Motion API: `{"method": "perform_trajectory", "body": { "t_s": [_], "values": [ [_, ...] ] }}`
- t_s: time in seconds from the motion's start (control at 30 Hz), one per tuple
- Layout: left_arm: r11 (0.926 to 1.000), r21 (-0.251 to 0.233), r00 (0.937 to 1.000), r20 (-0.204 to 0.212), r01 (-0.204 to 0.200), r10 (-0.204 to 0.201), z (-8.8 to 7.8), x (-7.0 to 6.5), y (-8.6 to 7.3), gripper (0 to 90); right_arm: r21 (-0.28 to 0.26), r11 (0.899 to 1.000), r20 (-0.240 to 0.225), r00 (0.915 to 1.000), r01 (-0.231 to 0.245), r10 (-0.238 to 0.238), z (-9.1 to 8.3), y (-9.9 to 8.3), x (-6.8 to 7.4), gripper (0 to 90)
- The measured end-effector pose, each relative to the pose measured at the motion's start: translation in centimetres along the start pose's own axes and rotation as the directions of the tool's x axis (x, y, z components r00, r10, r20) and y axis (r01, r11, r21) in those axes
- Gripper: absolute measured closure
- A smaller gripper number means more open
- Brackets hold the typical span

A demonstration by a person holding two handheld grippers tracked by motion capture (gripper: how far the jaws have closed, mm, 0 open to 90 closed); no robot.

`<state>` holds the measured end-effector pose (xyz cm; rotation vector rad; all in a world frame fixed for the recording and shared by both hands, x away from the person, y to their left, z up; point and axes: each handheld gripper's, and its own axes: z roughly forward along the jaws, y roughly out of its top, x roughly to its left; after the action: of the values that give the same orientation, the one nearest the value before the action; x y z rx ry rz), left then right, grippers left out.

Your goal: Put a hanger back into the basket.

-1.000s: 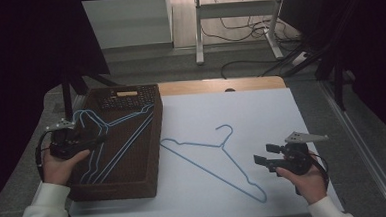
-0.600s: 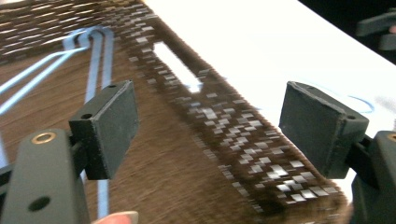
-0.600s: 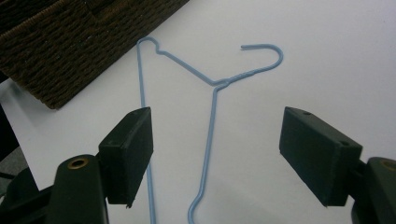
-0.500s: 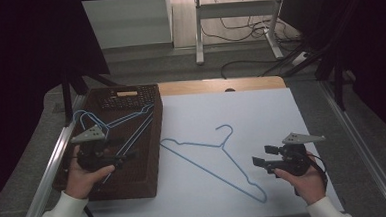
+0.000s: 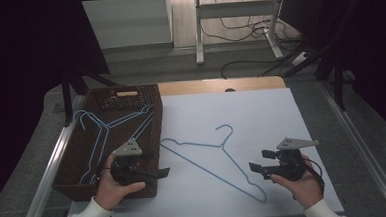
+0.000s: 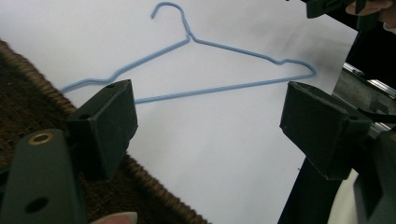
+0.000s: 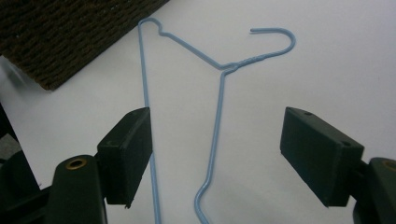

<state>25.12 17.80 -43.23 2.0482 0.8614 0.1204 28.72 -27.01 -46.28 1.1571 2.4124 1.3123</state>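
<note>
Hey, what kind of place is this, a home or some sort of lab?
Probably a lab or workshop test bench, not a home. A white sheet covers the table, loose cables trail on the floor behind it, and dark curtains screen the sides.

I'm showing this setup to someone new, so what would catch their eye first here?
First, the blue wire hanger lying flat and alone on the white table surface, between the two hand-held grippers. Next, the dark woven basket at the table's left edge, with more blue hangers inside. The left gripper reaches over the basket's near right corner toward the lone hanger, jaws wide with nothing between them; the right gripper is open near the hanger's lower end.
</note>
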Motion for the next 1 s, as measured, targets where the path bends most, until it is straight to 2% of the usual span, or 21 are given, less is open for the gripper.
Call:
{"method": "perform_trajectory", "body": {
  "t_s": [0.37,0.53,0.73,0.77,0.9,1.0],
  "values": [
    [1.0000,-0.009,1.0000,-0.002,0.003,-0.003,0.0,-0.3,0.0,18.8,-0.007,1.000,0.001,1.0000,0.006,-0.006,0.0,0.2,0.5,26.0],
    [1.0000,0.000,1.0000,-0.009,0.001,-0.001,0.2,-0.4,-0.1,19.0,0.039,0.999,-0.003,0.9999,0.016,-0.016,0.8,0.2,1.2,24.6],
    [1.0000,0.009,1.0000,-0.006,0.001,-0.001,0.4,-0.4,-0.2,19.0,0.102,0.994,-0.033,0.9987,0.042,-0.039,1.9,0.0,2.3,29.8],
    [1.0000,0.009,1.0000,-0.006,-0.001,0.001,0.4,-0.4,-0.2,19.0,0.110,0.993,-0.033,0.9988,0.041,-0.038,2.2,-0.1,2.5,31.8],
    [1.0000,0.007,1.0000,-0.008,-0.003,0.003,0.4,-0.4,-0.2,19.1,0.159,0.986,-0.052,0.9980,0.045,-0.037,3.4,-0.2,3.5,57.8],
    [1.0000,0.007,1.0000,-0.006,-0.004,0.004,0.4,-0.5,-0.2,19.1,0.215,0.975,-0.053,0.9975,0.057,-0.046,5.1,-0.3,4.7,74.3]
  ]
}}
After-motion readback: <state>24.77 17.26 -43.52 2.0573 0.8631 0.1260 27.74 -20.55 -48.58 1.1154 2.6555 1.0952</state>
